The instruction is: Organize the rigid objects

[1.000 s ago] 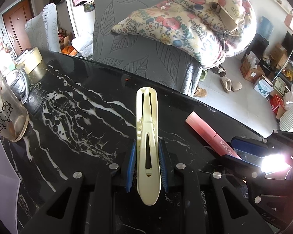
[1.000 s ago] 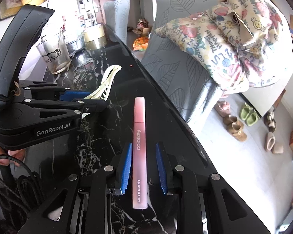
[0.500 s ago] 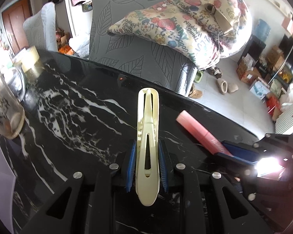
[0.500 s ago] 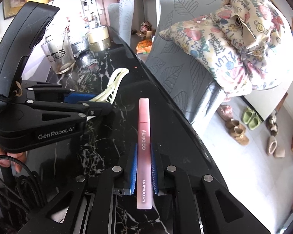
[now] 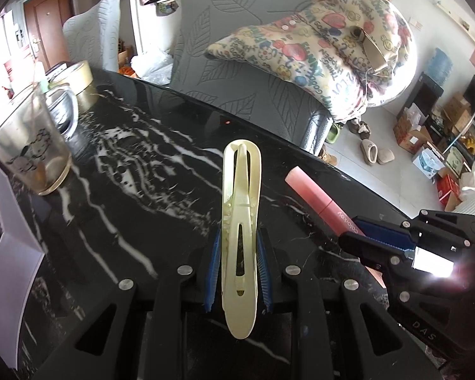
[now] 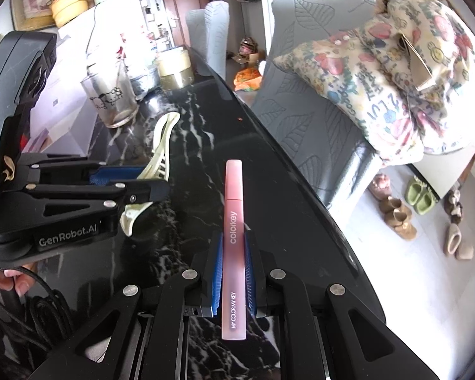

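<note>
My left gripper [image 5: 237, 240] is shut on a cream hair clip [image 5: 241, 209], held above the black marble table [image 5: 136, 183] and pointing away from me. My right gripper [image 6: 232, 243] is shut on a pink lip gloss tube [image 6: 233, 218] marked "colorkey", also above the table near its right edge. The tube and right gripper show at the right of the left wrist view [image 5: 319, 199]. The clip and left gripper show at the left of the right wrist view [image 6: 161, 145].
A glass mug [image 5: 25, 145] with a cartoon print stands at the table's far left, a tape roll [image 5: 76, 79] behind it. A white box [image 5: 12, 262] lies at the left. A grey chair [image 5: 243, 72] with a printed cushion stands past the table's far edge.
My right gripper closed onto the pink tube and lifted it. Both grippers have risen slightly; the left one turned a little left, bringing the mug further into view.
</note>
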The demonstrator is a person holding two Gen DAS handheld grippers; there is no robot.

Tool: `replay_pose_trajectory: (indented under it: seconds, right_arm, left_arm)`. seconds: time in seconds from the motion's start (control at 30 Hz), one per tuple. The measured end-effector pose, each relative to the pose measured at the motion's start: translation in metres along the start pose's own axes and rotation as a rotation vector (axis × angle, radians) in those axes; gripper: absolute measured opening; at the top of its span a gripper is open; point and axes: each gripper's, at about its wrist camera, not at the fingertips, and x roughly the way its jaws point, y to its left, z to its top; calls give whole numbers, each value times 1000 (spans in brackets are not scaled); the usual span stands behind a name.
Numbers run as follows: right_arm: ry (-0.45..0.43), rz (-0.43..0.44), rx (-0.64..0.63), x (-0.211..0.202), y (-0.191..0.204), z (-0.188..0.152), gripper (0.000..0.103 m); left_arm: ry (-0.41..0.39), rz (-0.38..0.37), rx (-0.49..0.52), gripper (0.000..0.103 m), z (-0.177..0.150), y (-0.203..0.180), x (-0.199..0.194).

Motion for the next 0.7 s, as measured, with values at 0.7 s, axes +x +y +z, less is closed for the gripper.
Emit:
replay_pose_trajectory:
  seconds: [0.7]
  right_arm:
    - [-24, 120, -105, -2, 49, 11, 13]
  left_arm:
    - [-55, 73, -140, 22, -33, 37, -48]
